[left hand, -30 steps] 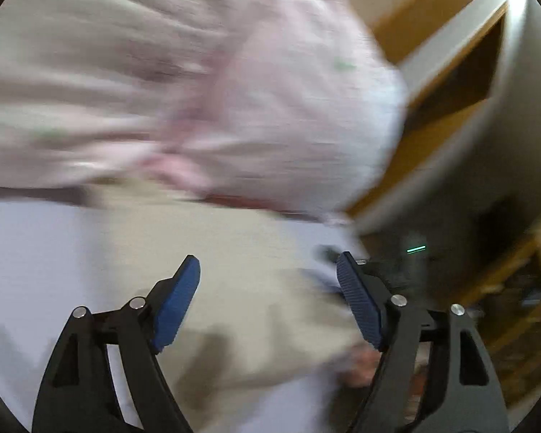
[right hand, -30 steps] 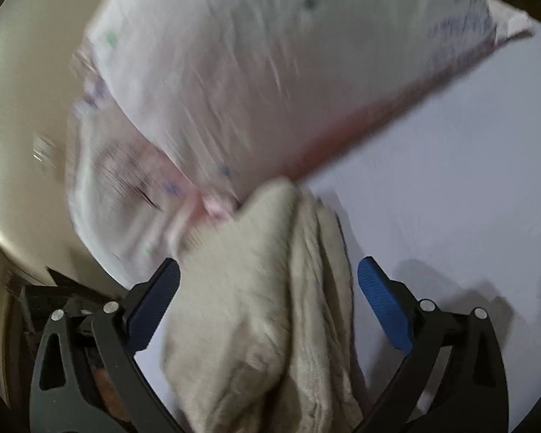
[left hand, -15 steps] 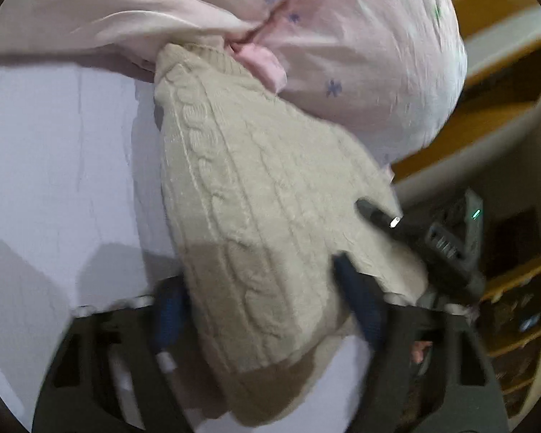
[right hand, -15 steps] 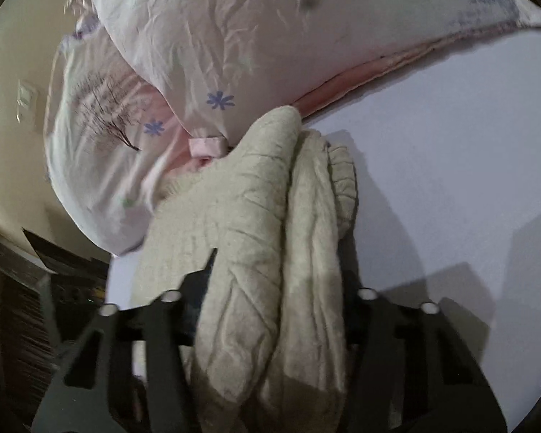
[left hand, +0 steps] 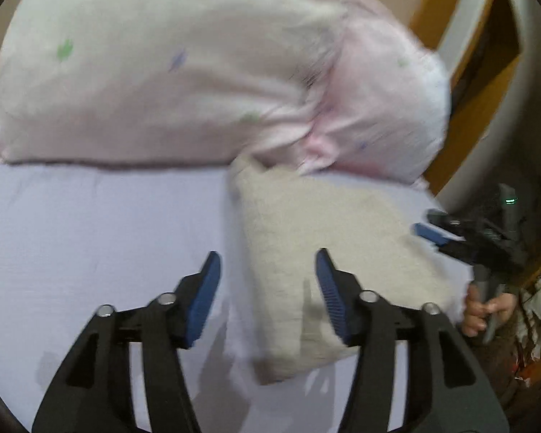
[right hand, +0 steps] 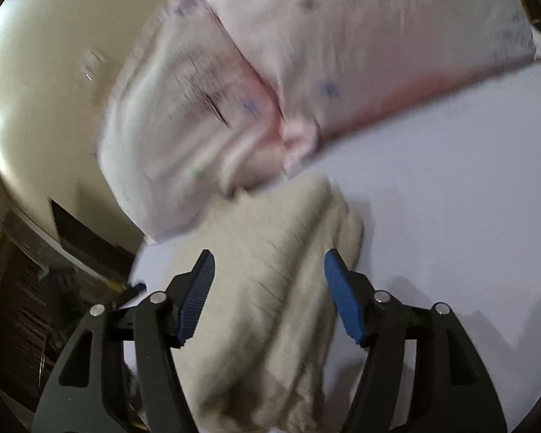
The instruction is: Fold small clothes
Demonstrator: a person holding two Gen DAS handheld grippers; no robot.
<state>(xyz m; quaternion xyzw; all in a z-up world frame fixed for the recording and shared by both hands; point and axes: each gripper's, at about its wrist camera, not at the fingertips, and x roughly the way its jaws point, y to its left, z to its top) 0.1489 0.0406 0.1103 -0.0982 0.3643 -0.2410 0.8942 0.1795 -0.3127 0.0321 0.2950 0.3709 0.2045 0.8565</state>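
A folded beige cable-knit sweater (left hand: 306, 252) lies on the pale lavender bed sheet (left hand: 90, 234), its far corner against the pillows. My left gripper (left hand: 267, 288) is open and empty, hovering over the sweater's near left edge. In the right wrist view the same sweater (right hand: 270, 270) lies below my right gripper (right hand: 270, 288), which is open and empty above it. The right gripper also shows at the sweater's right side in the left wrist view (left hand: 451, 238), held by a hand.
Two pink-white flowered pillows (left hand: 180, 72) lie along the head of the bed; they also show in the right wrist view (right hand: 306, 54). A cream wall (right hand: 54, 54) and wooden furniture (left hand: 479, 54) lie past the bed's edge, with a dark cluttered floor area (right hand: 25, 306) beside it.
Both grippers were closed down around the sweater half a second ago. Now both have opened and pulled back, leaving the sweater lying on the sheet.
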